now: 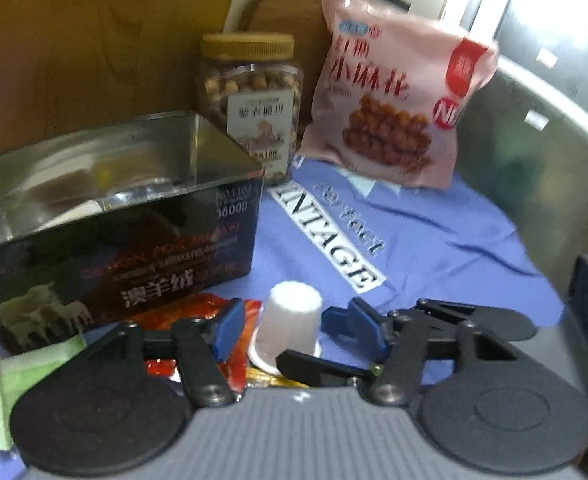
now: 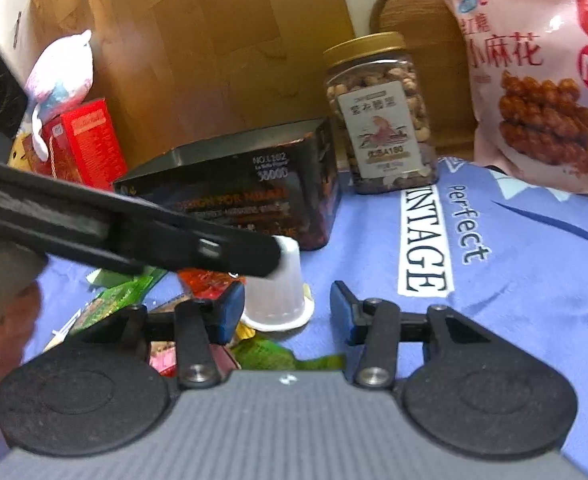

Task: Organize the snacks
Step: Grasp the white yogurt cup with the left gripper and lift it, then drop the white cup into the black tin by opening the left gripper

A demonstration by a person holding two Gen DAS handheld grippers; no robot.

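A small white jelly cup (image 1: 290, 322) stands upside down on the blue cloth (image 1: 433, 236), between the open fingers of my left gripper (image 1: 297, 326). It also shows in the right wrist view (image 2: 280, 290), between the open fingers of my right gripper (image 2: 288, 310), with the left gripper's body crossing above it. An open dark tin box (image 1: 114, 216) stands just behind the cup, seen also in the right wrist view (image 2: 250, 196). Red and green snack packets (image 2: 210, 280) lie loose by the cup. Neither gripper touches the cup that I can see.
A nut jar with a gold lid (image 1: 252, 100) and a pink snack bag (image 1: 397, 96) stand at the back against a wooden board. A red box (image 2: 88, 142) and a plush toy (image 2: 60, 76) sit at the left. A green cup (image 1: 18, 376) lies by the tin.
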